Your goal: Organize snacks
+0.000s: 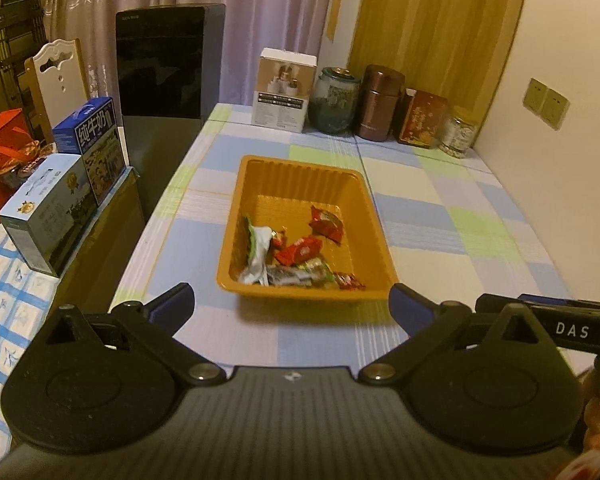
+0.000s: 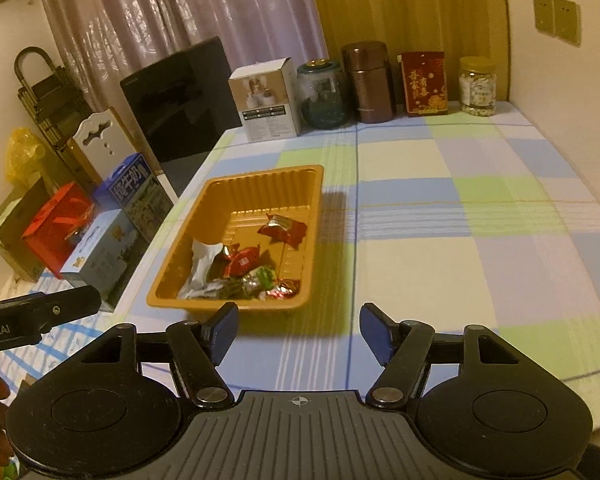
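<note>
1. One orange tray [image 1: 374,216] sits on the checked surface [image 1: 460,240], toward its left half, just ahead of both claws.
2. All the snacks lie in the tray's near half. One white-and-green packet [image 1: 256,252] lies against the left wall; three red-wrapped sweets show clearly, one apart toward the back [image 1: 326,223], one in the middle [image 1: 300,250], one in the near right corner [image 1: 350,281]. A silvery-green wrapped piece [image 1: 300,273] lies along the near wall. Smaller bits among them are too muddled to count.
3. The left claw [image 1: 292,310] stands wide apart, with nothing between its pads.
4. The right claw [image 2: 298,330] is parted less widely and is also empty, over bare cloth to the right of the tray's near corner.
5. Five containers line the far edge: one white box [image 2: 266,100], one glass jar [image 2: 322,94], one brown canister [image 2: 368,82], one red tin [image 2: 424,82], one small clear jar [image 2: 477,86].
6. Two blue cartons [image 1: 88,148] stand off the left edge.
</note>
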Available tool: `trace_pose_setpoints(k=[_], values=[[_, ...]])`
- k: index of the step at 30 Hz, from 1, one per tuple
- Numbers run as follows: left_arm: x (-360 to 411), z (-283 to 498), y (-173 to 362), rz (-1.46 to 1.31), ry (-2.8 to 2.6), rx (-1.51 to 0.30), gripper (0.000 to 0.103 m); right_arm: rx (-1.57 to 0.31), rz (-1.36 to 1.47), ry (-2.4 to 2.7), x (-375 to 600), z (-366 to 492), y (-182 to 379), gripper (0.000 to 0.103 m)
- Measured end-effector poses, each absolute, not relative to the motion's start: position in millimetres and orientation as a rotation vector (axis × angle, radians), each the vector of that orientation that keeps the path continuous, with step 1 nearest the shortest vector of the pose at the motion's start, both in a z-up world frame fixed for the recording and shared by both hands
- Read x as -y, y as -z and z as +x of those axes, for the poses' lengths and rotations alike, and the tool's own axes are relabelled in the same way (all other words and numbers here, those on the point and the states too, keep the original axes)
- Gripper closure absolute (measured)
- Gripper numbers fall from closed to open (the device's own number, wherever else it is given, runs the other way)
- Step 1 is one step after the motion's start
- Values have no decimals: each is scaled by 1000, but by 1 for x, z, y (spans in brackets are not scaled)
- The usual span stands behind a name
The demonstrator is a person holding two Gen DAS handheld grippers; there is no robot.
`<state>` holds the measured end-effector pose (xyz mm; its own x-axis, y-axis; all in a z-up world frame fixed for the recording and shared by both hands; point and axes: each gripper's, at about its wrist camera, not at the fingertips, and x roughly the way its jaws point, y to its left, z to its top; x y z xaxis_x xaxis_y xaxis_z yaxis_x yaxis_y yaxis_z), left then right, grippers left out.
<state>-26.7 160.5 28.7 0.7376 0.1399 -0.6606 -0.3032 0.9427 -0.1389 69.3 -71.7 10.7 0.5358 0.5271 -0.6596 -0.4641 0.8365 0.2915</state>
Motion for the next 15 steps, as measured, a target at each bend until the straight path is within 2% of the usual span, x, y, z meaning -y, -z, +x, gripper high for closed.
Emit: trace_pose_setpoints(k=[15], values=[[-134, -71, -32, -222, -267, -718, 1, -785, 40, -568, 87, 24, -17, 27]])
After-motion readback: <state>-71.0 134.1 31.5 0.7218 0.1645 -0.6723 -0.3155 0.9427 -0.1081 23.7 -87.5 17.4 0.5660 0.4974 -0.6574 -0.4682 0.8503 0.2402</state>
